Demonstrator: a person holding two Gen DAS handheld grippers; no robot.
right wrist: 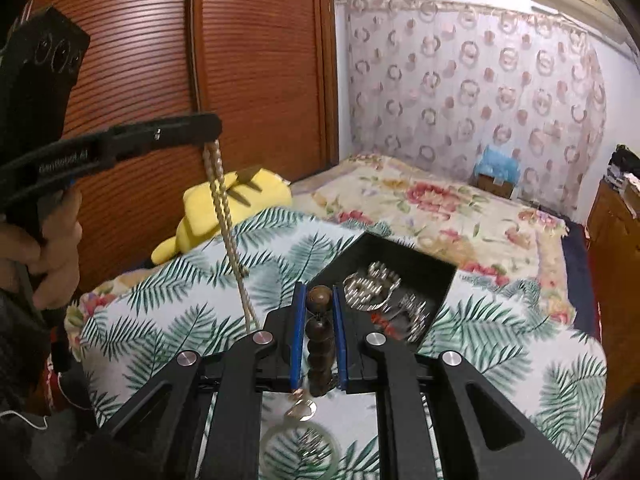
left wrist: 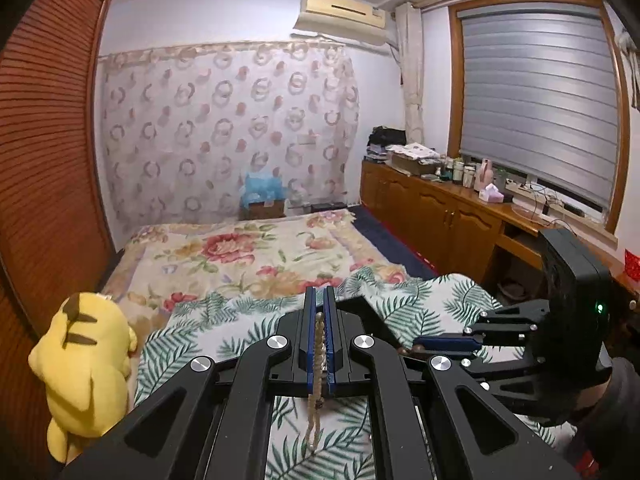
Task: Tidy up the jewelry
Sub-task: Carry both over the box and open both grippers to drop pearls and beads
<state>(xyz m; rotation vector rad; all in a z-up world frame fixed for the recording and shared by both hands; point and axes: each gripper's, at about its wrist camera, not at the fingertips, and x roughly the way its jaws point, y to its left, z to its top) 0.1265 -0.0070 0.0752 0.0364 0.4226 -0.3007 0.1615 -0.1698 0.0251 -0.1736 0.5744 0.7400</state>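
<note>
Leafy bedspread (right wrist: 168, 320), cord necklace (left wrist: 319, 344), bead bracelet (right wrist: 320, 344)

This is a home bedroom. A bed (left wrist: 240, 256) with a floral blanket fills the middle of the left wrist view, with a yellow plush toy (left wrist: 84, 368) at lower left. A wooden louvred wardrobe (right wrist: 248, 60) fills the upper left of the right wrist view. At right, low wooden cabinets (left wrist: 432, 216) stand under a window blind (left wrist: 540, 100); an air conditioner (left wrist: 340, 14) hangs at top centre.

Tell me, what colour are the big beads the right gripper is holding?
Dark brown, like wood. The bead string shows best in the right wrist view.
</note>
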